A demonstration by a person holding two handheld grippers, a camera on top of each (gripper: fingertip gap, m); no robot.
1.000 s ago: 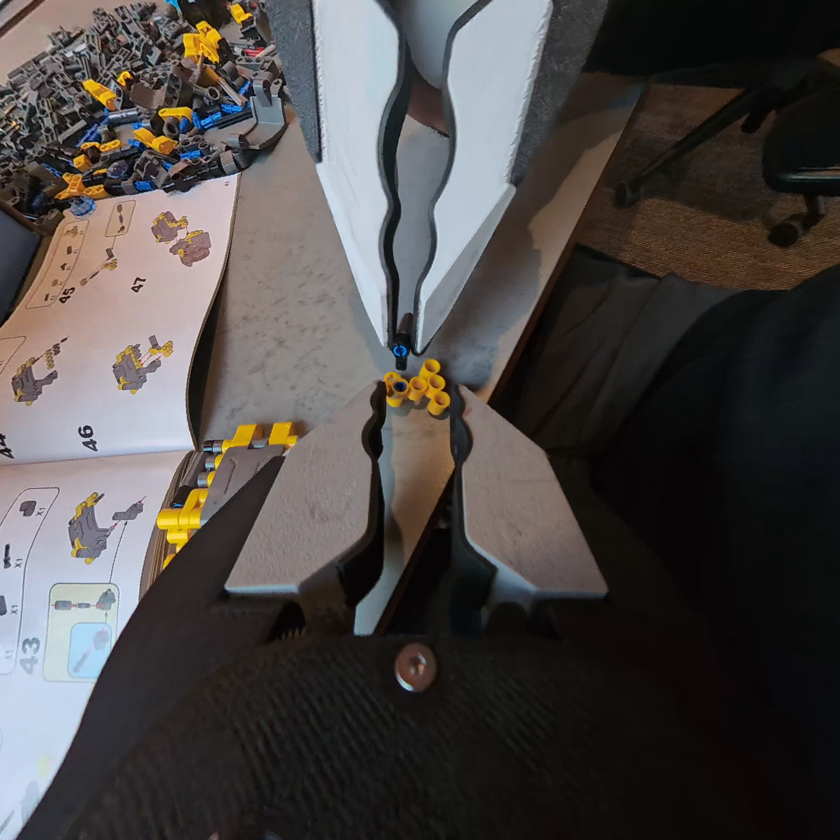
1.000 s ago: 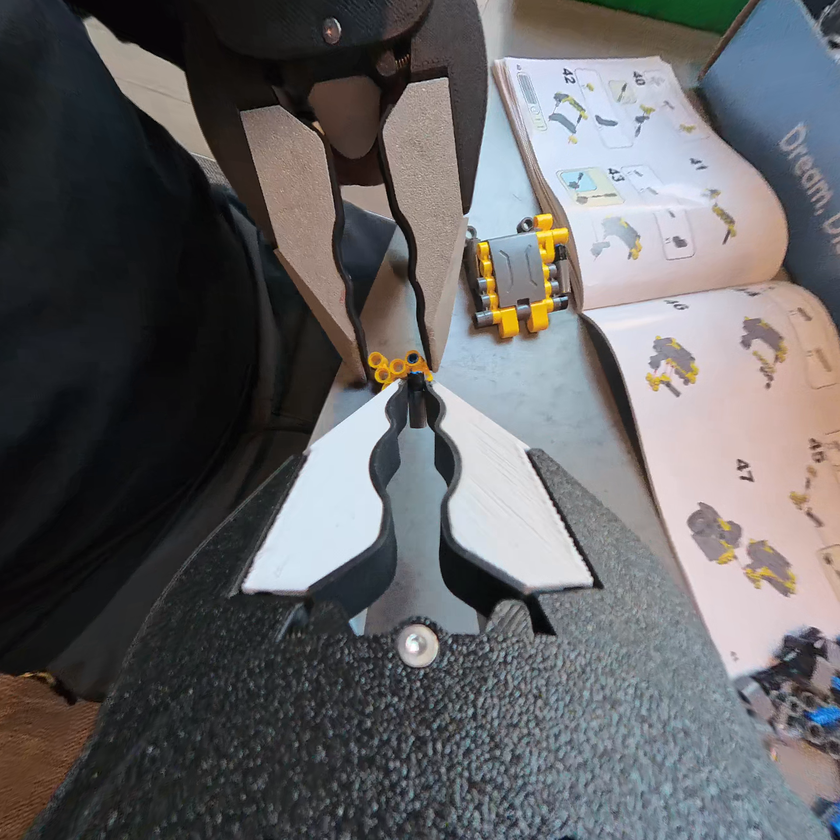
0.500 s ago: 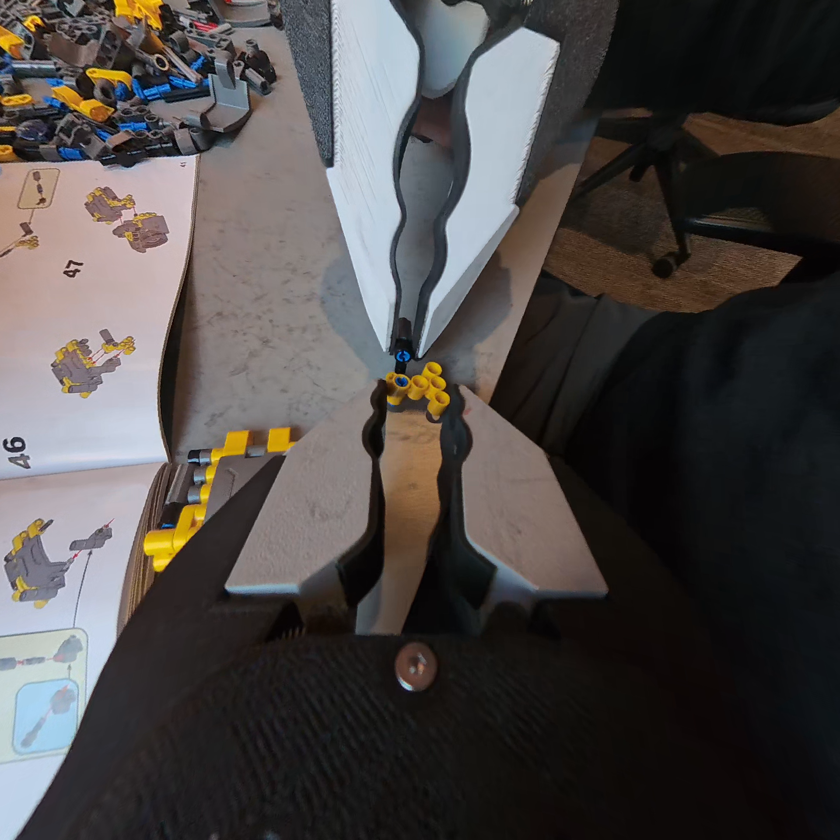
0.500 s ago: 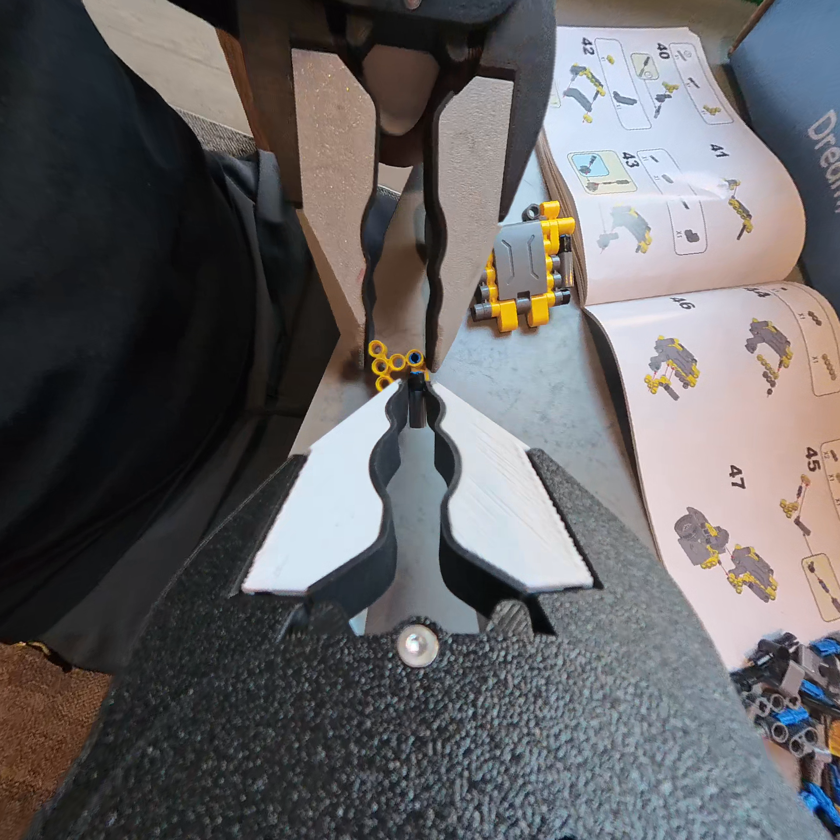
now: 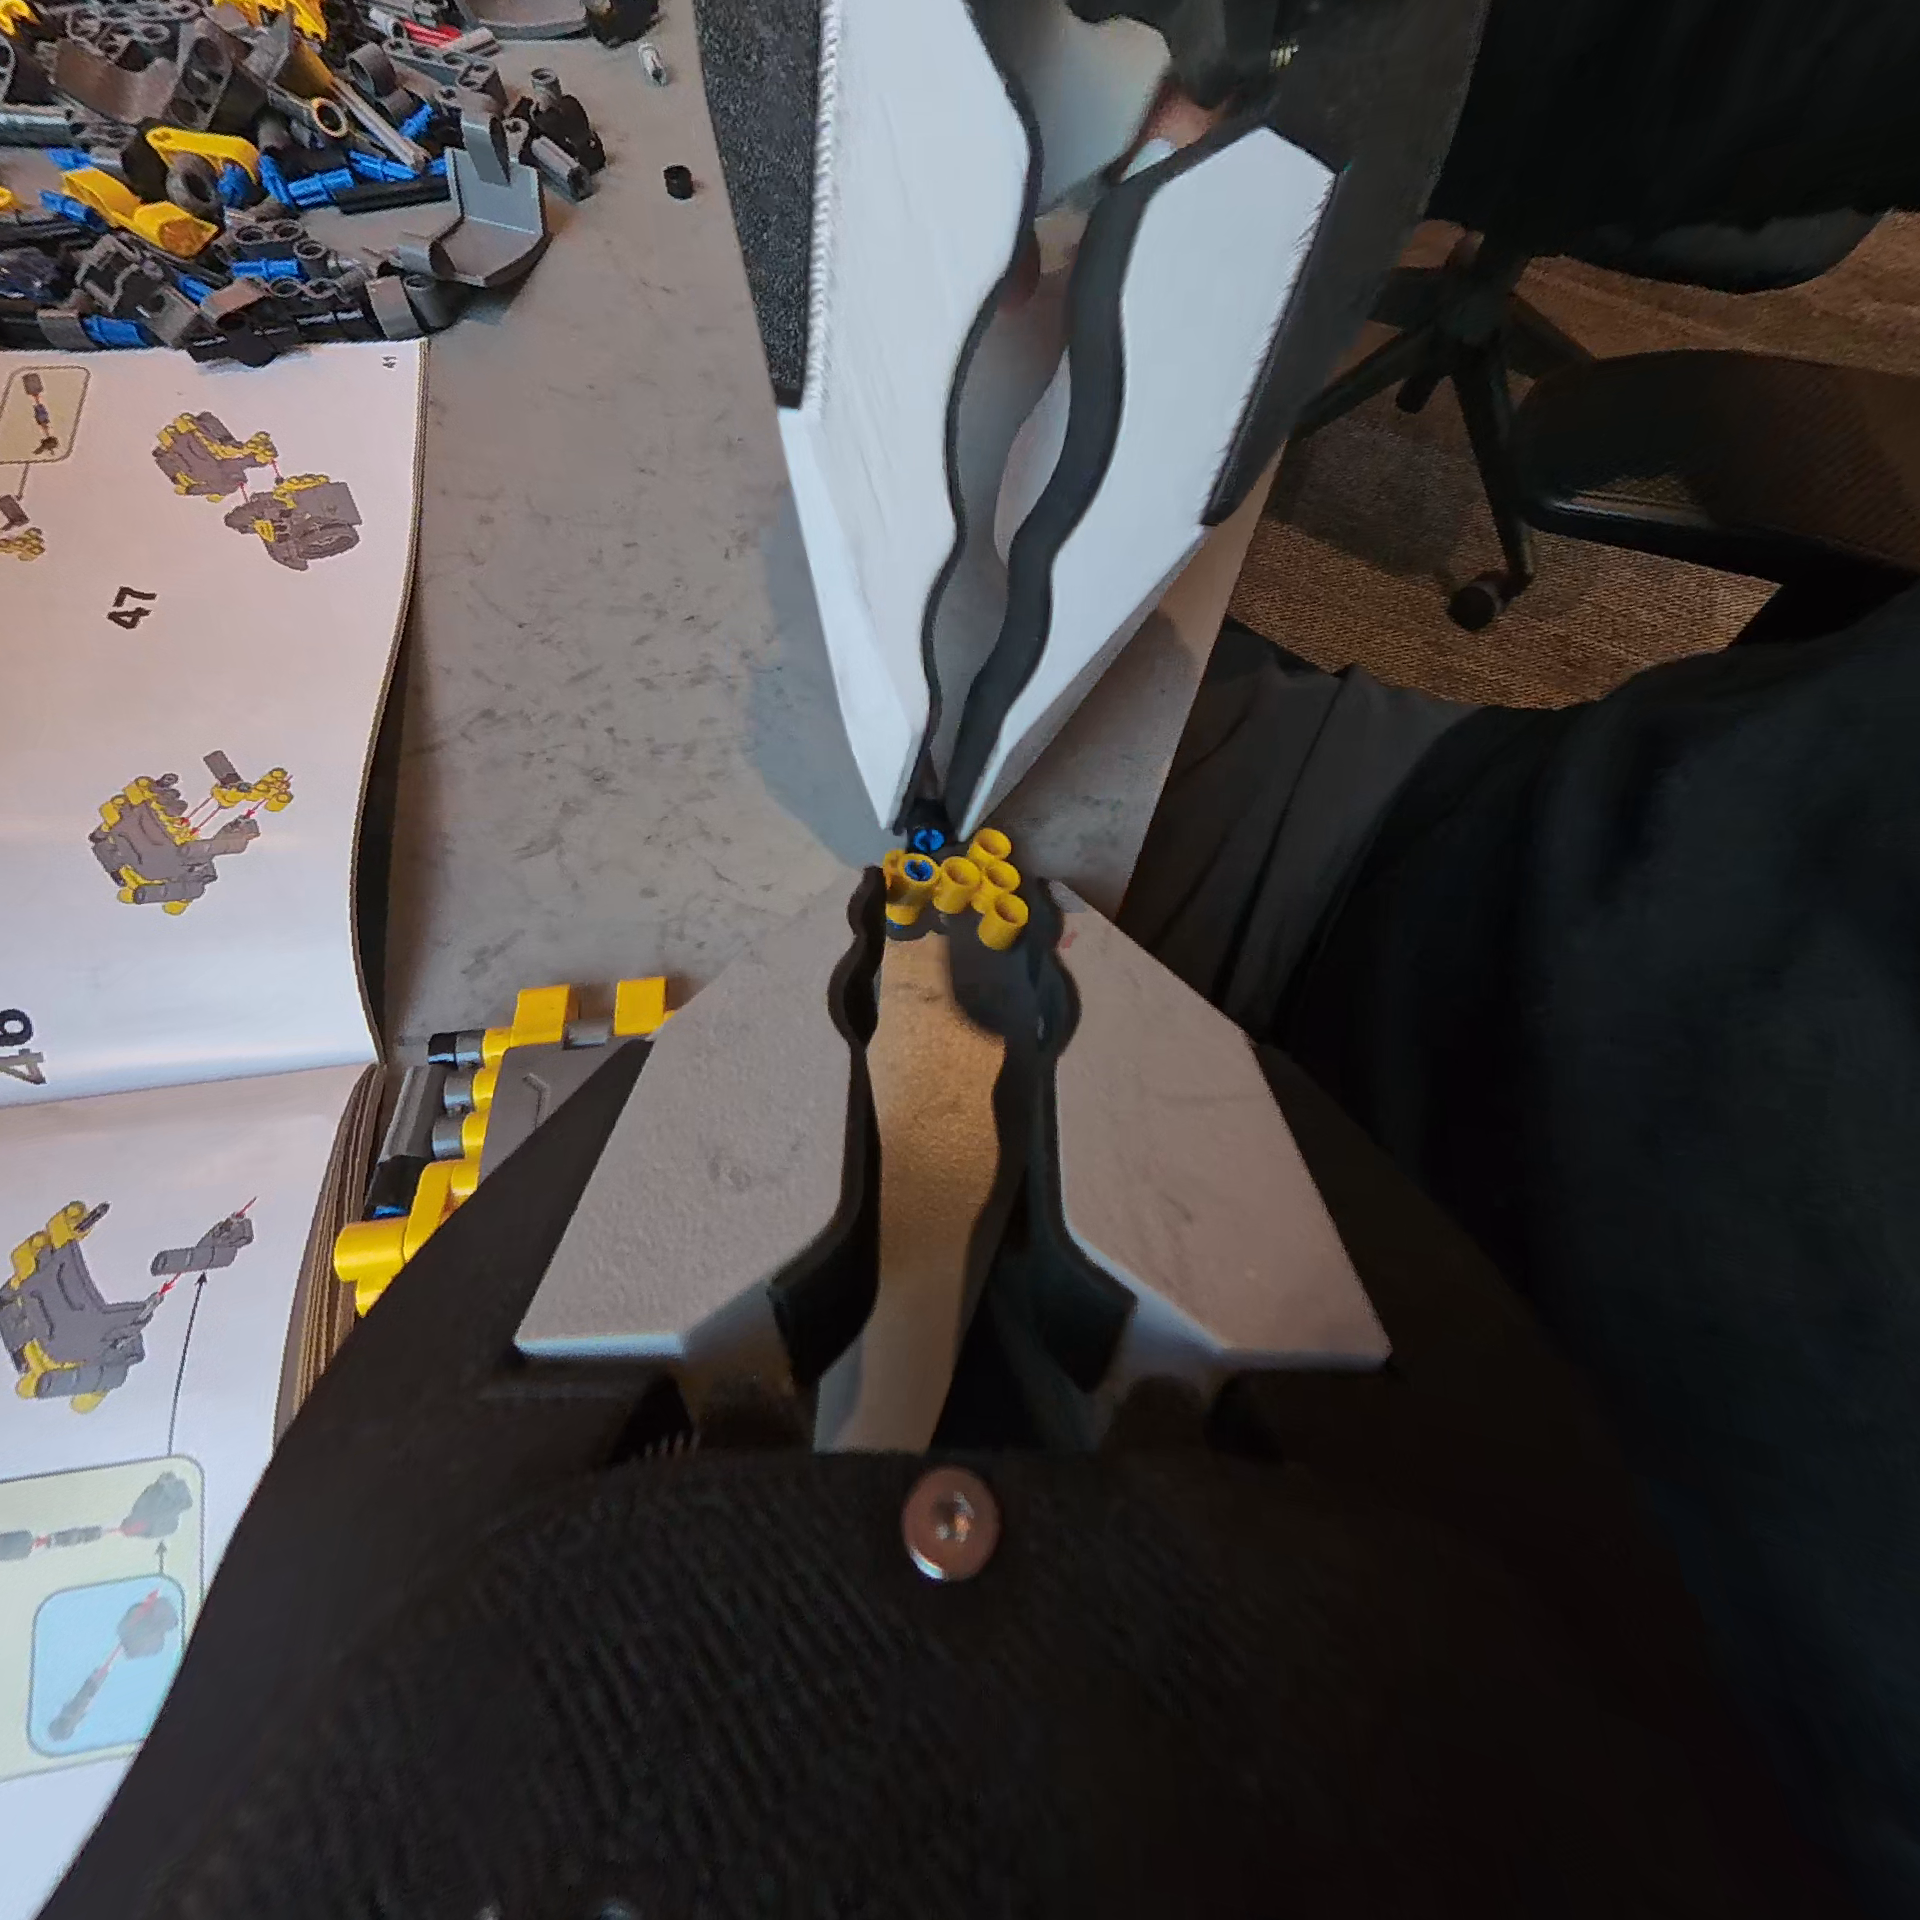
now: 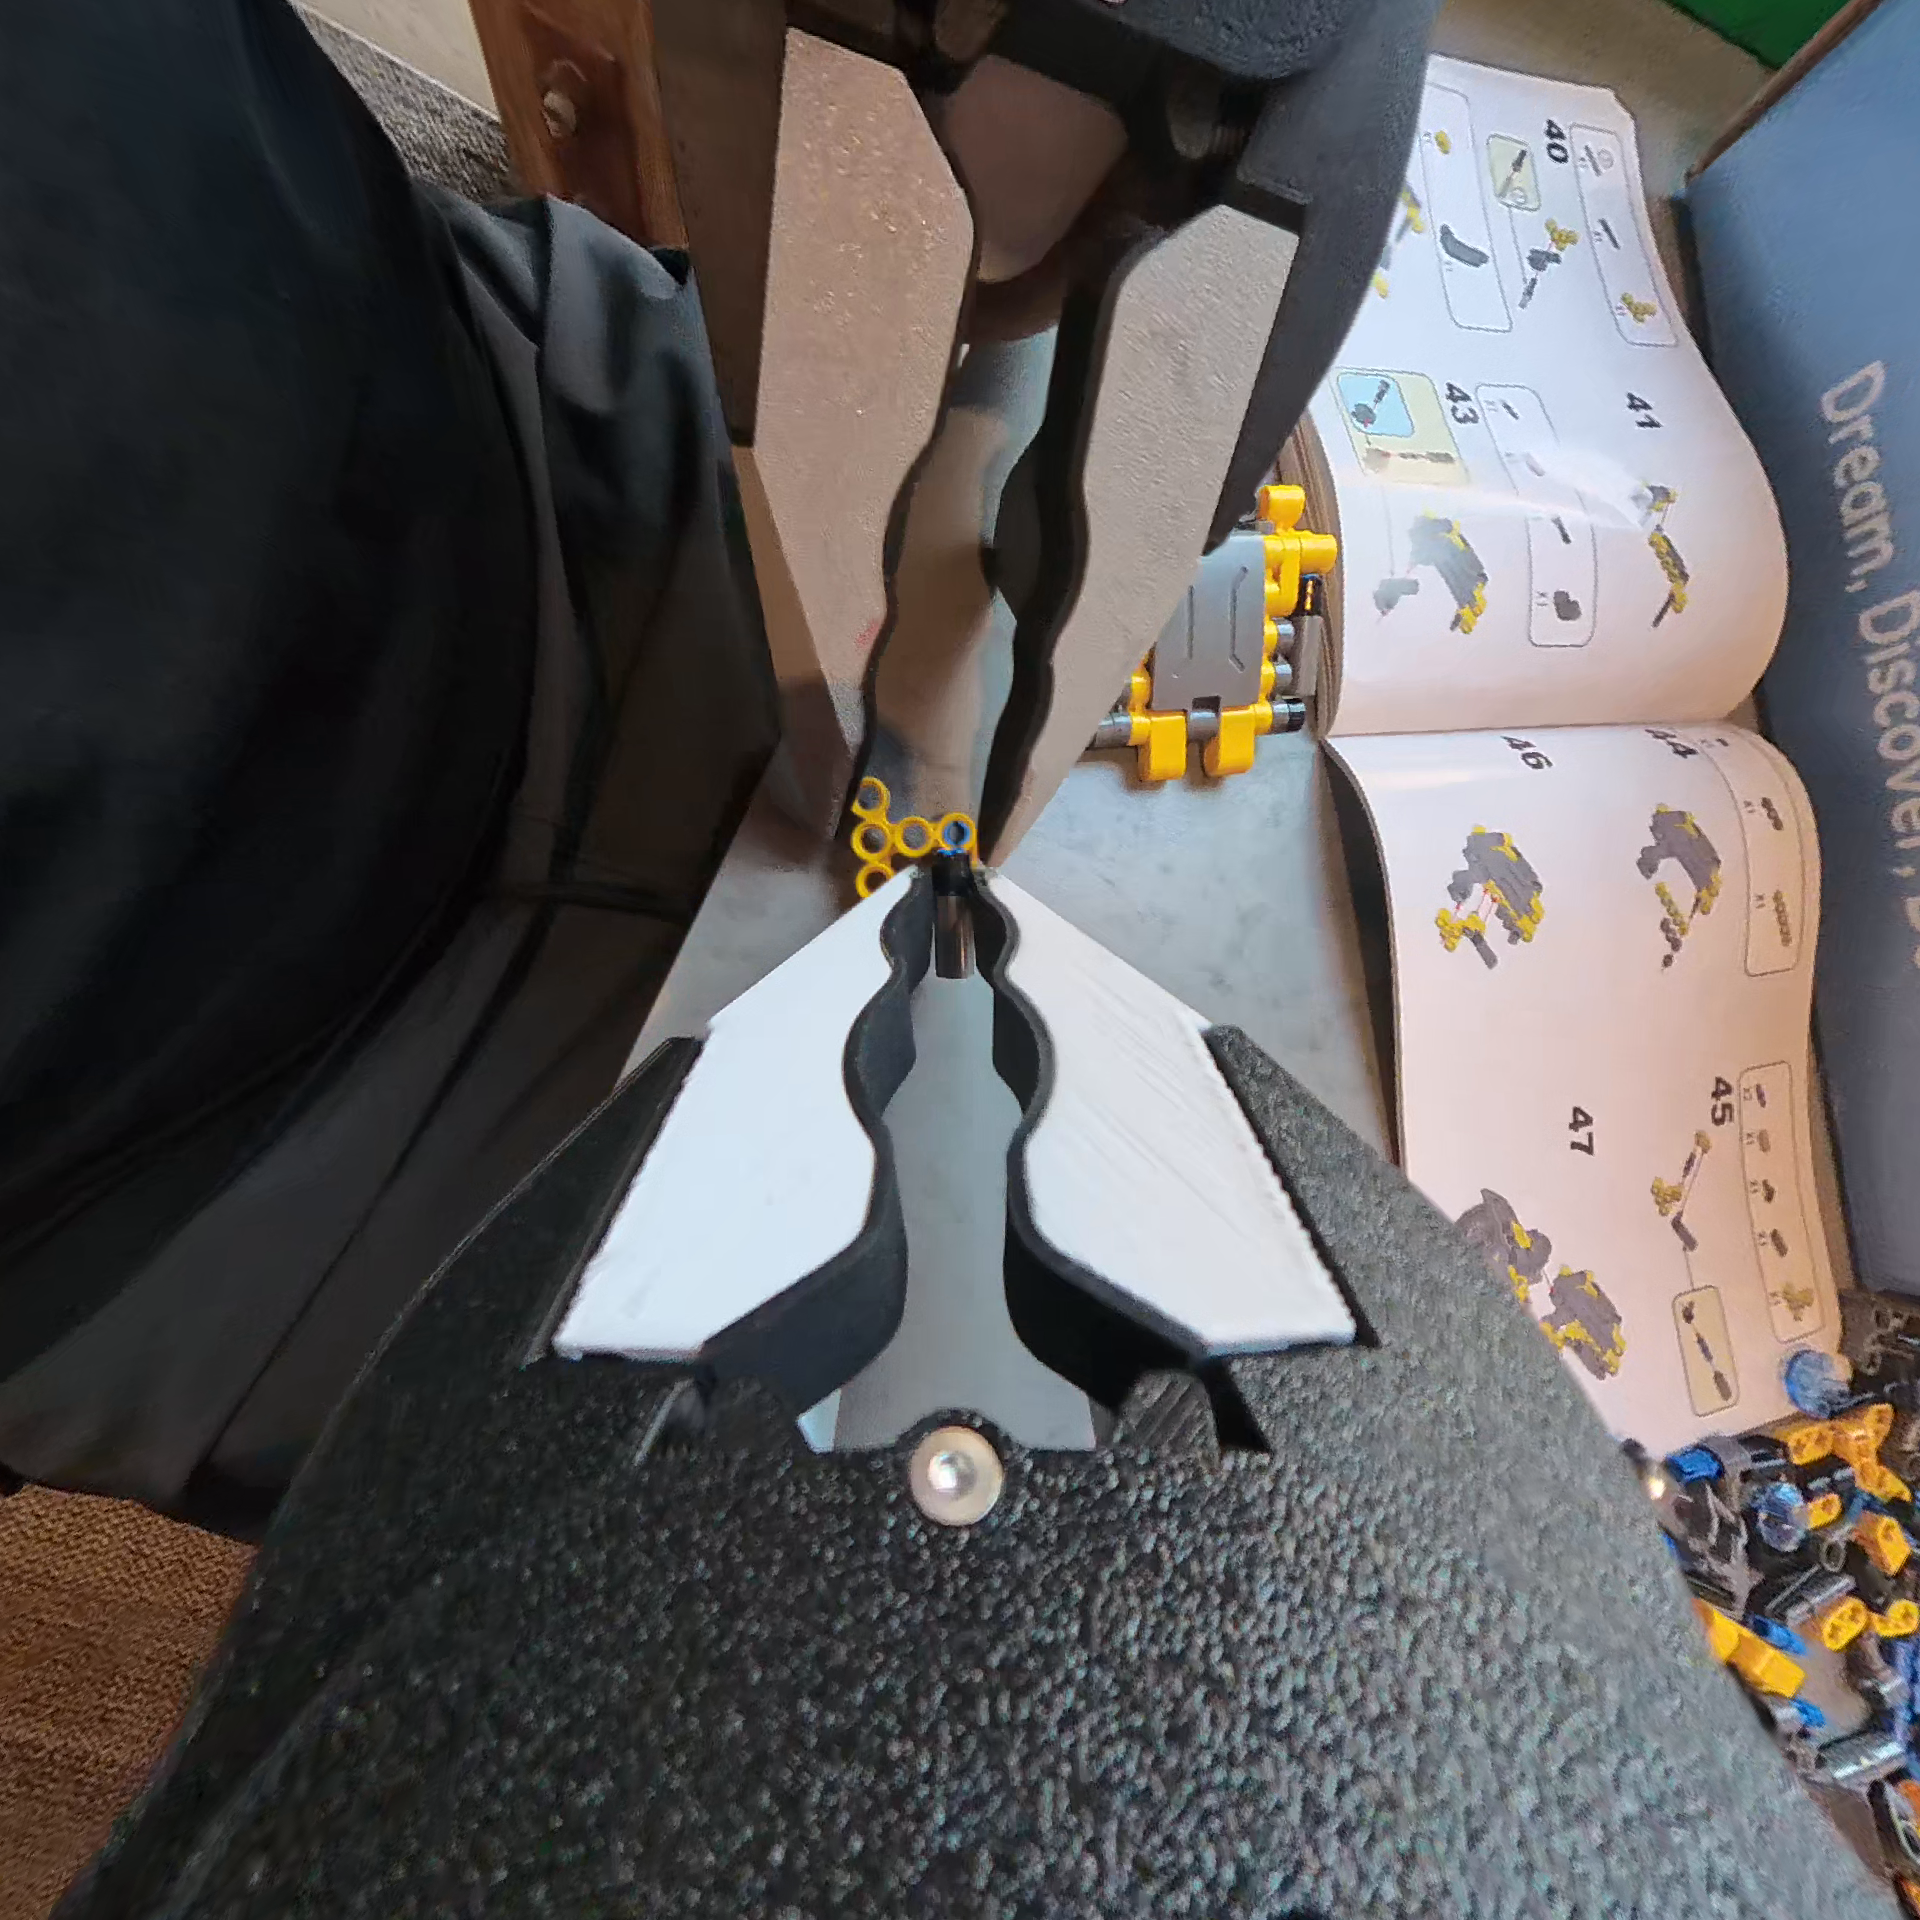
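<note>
Grey, marbled tabletop (image 5: pixel 582 644) fills the scene, its edge running past a person in dark clothing (image 5: pixel 1610 1039) seated close against it, with brown carpet and the legs of an office chair (image 5: pixel 1475 436) beyond. Over that edge two hand-held grippers meet tip to tip. Gripping from the near side in the left wrist view, the left gripper (image 5: pixel 954 902), with grey fingers, is closed narrowly on a small yellow beam (image 5: pixel 961 885) pierced with round holes, one hole lined with blue. Facing it, the right gripper (image 6: pixel 951 902), with white fingers and black wavy pads, is pinched tight on a short black pin (image 6: pixel 950 925), whose blue-ringed end touches the end hole of the yellow piece. Just beside the left gripper, on the table, lies a partly built yellow and grey assembly (image 6: pixel 1226 665), resting against the spine of an open instruction booklet (image 6: pixel 1558 935) with pictured building steps. Farther off, a heap of loose grey, black, blue and yellow building parts (image 5: pixel 239 177) is spread on the table past the booklet. A dark blue box (image 6: pixel 1849 623) stands along the booklet's far side in the right wrist view.
</note>
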